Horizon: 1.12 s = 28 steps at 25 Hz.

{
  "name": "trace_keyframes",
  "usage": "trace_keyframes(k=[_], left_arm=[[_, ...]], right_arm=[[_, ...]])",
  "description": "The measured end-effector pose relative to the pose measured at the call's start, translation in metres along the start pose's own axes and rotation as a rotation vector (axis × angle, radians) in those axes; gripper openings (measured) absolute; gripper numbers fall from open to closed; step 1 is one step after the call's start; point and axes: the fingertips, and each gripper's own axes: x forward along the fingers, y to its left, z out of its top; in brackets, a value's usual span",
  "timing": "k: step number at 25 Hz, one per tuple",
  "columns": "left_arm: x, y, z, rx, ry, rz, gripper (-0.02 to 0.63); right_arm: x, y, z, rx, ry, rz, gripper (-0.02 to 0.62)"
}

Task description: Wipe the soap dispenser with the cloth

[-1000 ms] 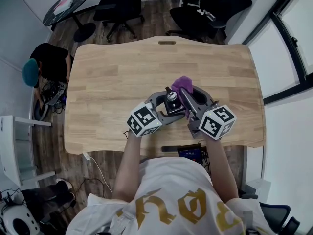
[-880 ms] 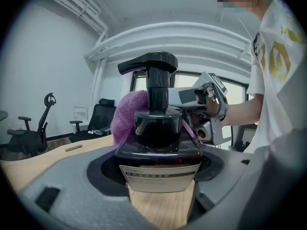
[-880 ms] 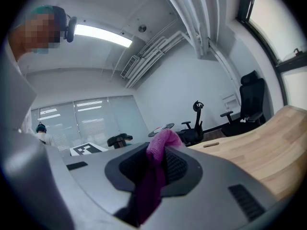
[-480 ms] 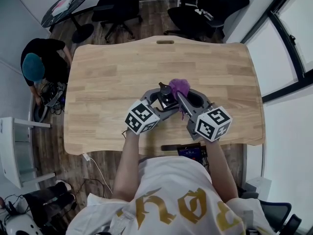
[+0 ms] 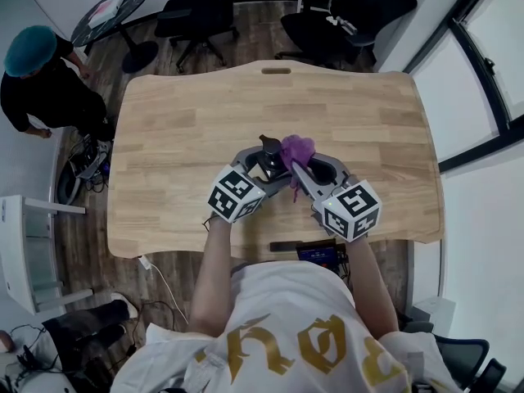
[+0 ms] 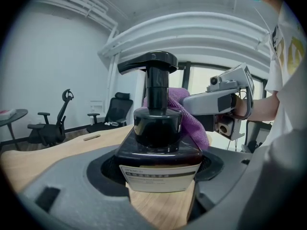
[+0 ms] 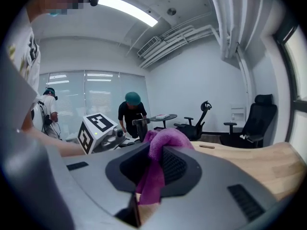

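A wide wooden surface [image 5: 180,129] fills the middle of the room, with black office chairs [image 5: 196,11] beyond its far edge and a person in a teal cap [image 5: 37,76] standing off its left end. Near the front edge, the left gripper [image 5: 264,157] has its jaws closed on the square base of a dark soap dispenser [image 6: 158,128], which stands upright between them with its pump head on top. The right gripper [image 5: 297,164] reaches in from the other side; its jaws have just been closing and sit narrow, pinching a purple cloth [image 7: 160,143]. The bunched cloth lies against the dispenser's neck and shoulder.
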Motion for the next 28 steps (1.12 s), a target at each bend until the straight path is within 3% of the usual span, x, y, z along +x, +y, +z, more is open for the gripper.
trace_keyframes(k=[10, 17, 20, 28], left_arm=[[-0.005, 0.006, -0.001, -0.023, -0.001, 0.025, 0.336], [-0.008, 0.011, 0.005, -0.060, -0.050, 0.033, 0.336], [-0.010, 0.009, 0.015, -0.097, -0.113, 0.003, 0.336], [-0.012, -0.005, 0.033, -0.096, -0.203, -0.108, 0.336]], right_arm=[[-0.004, 0.018, 0.009, 0.039, -0.040, 0.130, 0.058], [-0.004, 0.032, 0.015, 0.088, -0.078, 0.234, 0.057], [-0.009, 0.025, 0.017, 0.118, -0.114, 0.215, 0.057], [-0.015, 0.001, 0.025, 0.206, -0.200, 0.169, 0.055]])
